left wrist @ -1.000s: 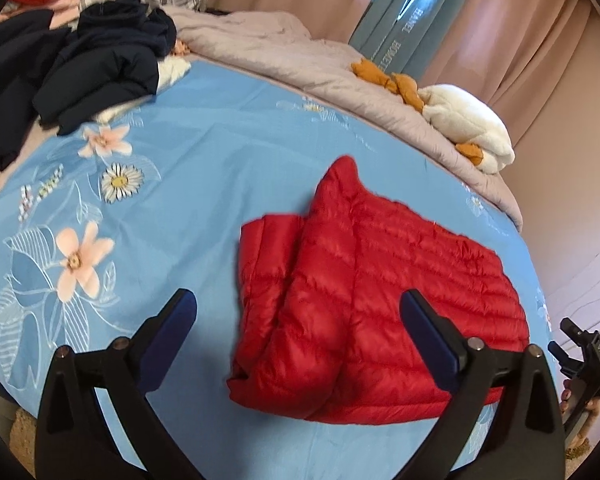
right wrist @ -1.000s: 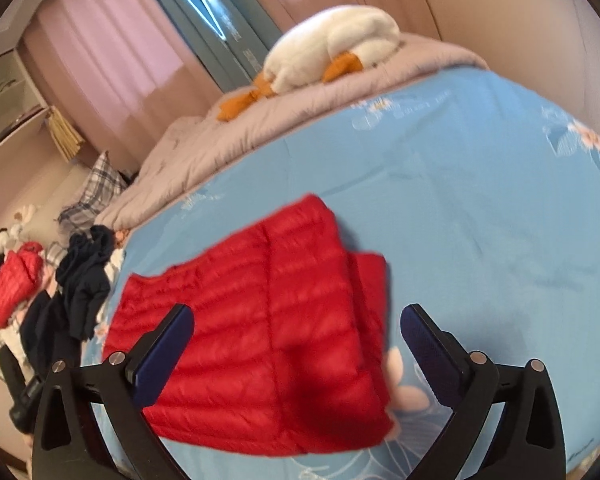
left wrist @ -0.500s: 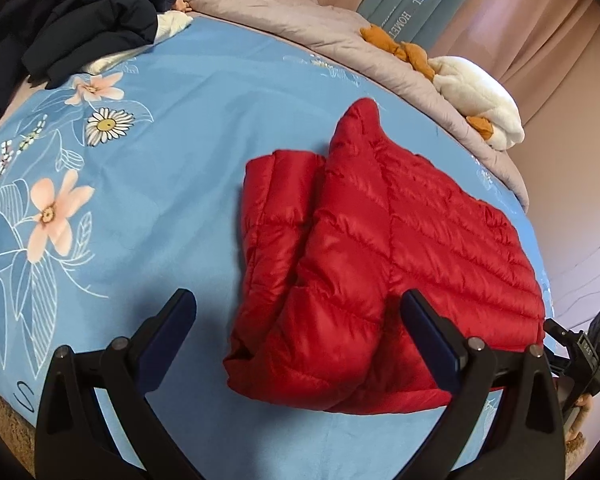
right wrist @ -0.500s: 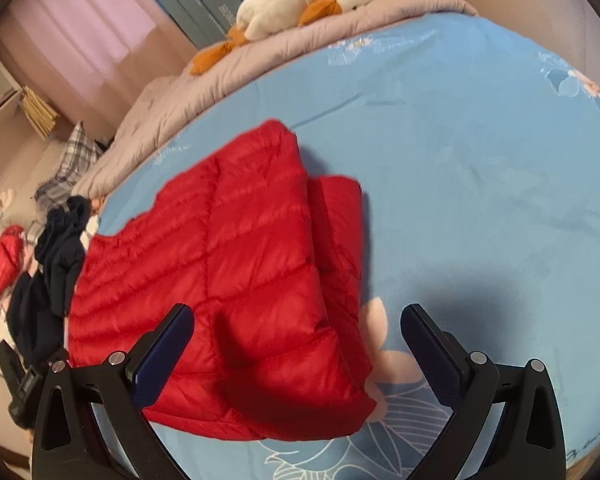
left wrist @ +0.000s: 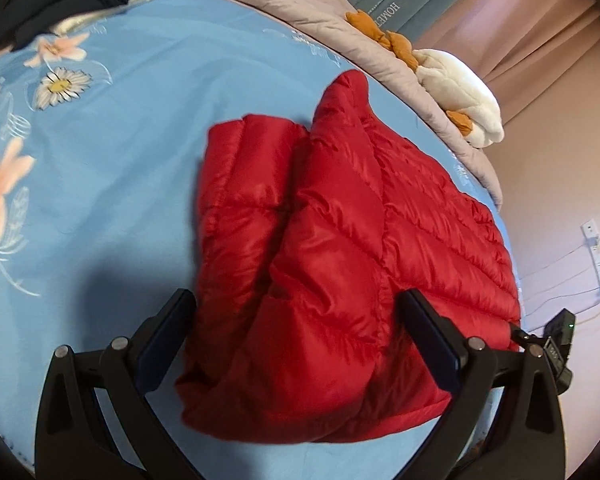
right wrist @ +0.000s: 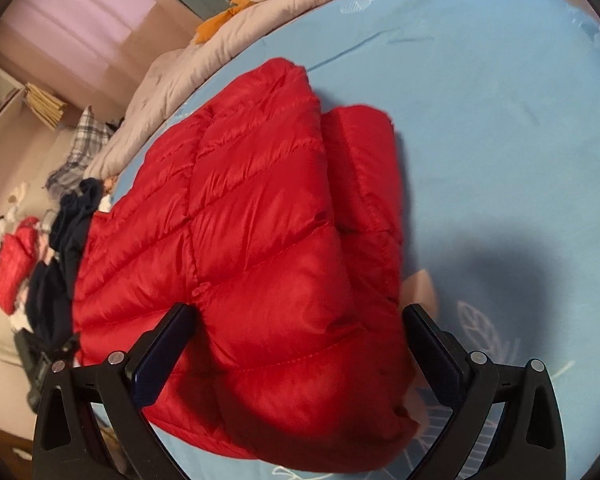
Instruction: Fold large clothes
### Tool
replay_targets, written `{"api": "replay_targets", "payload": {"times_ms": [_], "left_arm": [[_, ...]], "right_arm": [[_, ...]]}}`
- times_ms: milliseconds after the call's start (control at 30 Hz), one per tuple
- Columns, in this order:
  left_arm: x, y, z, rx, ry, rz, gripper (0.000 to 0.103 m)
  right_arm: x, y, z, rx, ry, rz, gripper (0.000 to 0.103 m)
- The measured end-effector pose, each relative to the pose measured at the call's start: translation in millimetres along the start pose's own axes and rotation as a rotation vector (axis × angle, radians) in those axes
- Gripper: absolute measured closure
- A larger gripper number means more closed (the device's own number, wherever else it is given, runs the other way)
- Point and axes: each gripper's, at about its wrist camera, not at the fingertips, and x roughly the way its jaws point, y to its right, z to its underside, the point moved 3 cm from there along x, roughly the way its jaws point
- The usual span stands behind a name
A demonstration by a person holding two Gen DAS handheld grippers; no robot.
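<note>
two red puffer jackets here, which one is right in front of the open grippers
The red quilted puffer jacket lying folded on the blue floral bedsheet, between the right gripper's open fingers. The other red puffer jacket sits bunched in the far clothes pile.

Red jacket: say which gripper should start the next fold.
Probably the left gripper: its open jaws straddle the red jacket at its loose near corner. The right gripper, also open, faces the thick middle.

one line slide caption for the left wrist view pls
Open left gripper poised over a partly folded red quilted puffer jacket on a blue floral bedsheet.
</note>
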Motion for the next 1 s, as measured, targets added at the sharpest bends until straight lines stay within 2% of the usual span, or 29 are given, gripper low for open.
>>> {"api": "replay_targets", "payload": {"times_ms": [300,433,500,533,567,600,667,767,1000], "left_arm": [[18,-3,0,-0.027,-0.021,0.068,0.002],[17,1,4,-0.031,-0.013,0.122,0.029],[14,5,6,-0.019,-0.003,0.145,0.049],[9,8,7,-0.006,0.010,0.160,0.060],[6,11,7,0.007,0.022,0.167,0.067],[1,16,8,0.022,0.042,0.168,0.070],[-11,25,8,0.042,0.084,0.163,0.077],[-33,41,11,0.084,0.138,0.175,0.079],[-81,72,16,0.157,0.224,0.177,0.080]], "right_arm": [[10,-4,-1,-0.013,0.023,-0.015,0.001],[13,-7,-2,-0.014,0.035,-0.024,0.002],[13,-8,-2,-0.021,0.034,-0.038,0.011],[13,-10,-2,-0.024,0.033,-0.052,0.024],[12,-12,-2,-0.026,0.034,-0.073,0.037],[11,-13,-2,-0.031,0.038,-0.081,0.044],[3,-18,-2,-0.028,0.057,-0.129,0.068],[-19,-25,-5,-0.029,0.110,-0.176,0.079],[-72,-63,-2,-0.144,0.246,-0.192,0.082]]}}
